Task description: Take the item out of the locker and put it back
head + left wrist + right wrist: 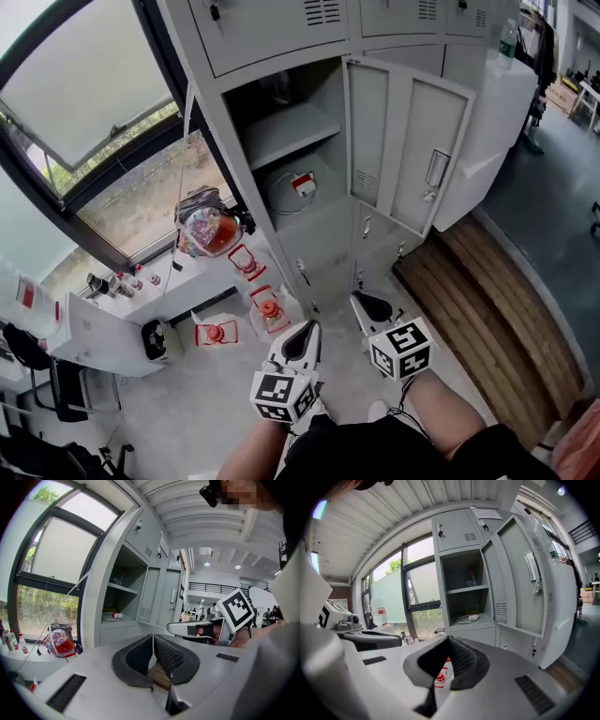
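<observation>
The grey locker stands open, its door swung out to the right. On the floor of the lower compartment lies a coiled white cable with a small red-and-white block, also seen in the left gripper view and the right gripper view. My left gripper and right gripper are held low in front of the locker, well short of it. Both are shut with nothing between the jaws.
A colourful bag sits on the white window ledge left of the locker. Clear containers with red parts stand on the floor below it. Wooden boards run along the right. The locker's upper shelf holds nothing I can see.
</observation>
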Tool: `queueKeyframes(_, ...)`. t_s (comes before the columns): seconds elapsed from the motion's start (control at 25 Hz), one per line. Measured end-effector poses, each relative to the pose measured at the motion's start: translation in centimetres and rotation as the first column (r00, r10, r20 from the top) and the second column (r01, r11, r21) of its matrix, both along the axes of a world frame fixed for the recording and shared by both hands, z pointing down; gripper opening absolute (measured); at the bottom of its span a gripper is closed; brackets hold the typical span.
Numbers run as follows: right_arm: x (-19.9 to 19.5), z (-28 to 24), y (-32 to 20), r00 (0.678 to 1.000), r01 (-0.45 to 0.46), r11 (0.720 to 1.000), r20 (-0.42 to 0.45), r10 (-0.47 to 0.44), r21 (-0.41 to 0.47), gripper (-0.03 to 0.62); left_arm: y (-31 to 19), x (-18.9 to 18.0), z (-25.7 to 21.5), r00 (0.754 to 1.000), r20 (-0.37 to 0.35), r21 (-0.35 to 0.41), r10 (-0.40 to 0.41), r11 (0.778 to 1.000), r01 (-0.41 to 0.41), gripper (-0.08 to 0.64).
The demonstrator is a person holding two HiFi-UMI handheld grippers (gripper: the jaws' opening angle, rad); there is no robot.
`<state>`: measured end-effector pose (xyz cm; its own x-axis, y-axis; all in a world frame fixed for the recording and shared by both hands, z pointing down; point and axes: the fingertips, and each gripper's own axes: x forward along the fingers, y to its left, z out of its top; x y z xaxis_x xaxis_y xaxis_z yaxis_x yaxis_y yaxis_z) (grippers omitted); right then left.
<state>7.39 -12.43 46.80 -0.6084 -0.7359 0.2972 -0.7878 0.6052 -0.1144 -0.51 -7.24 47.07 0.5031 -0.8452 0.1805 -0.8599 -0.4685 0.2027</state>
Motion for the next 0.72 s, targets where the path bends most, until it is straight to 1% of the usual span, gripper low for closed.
queueKeyframes(0.44,1.7,0.3,2.7,0.996,0.091,0.996,0.014,-0.091,0.006,0.052,3.0,3.2,0.3,0.998,0.004,0.002,-0.061,0.998,0.061,0.021)
queueKeyframes(0.72,2.9,0.0,3.9,0.993,0.113,0.993,0.020,-0.114,0.011,0.052,4.4,4.4,0.1,0.997,0.000,0.013,-0.084,0.996,0.084,0.021)
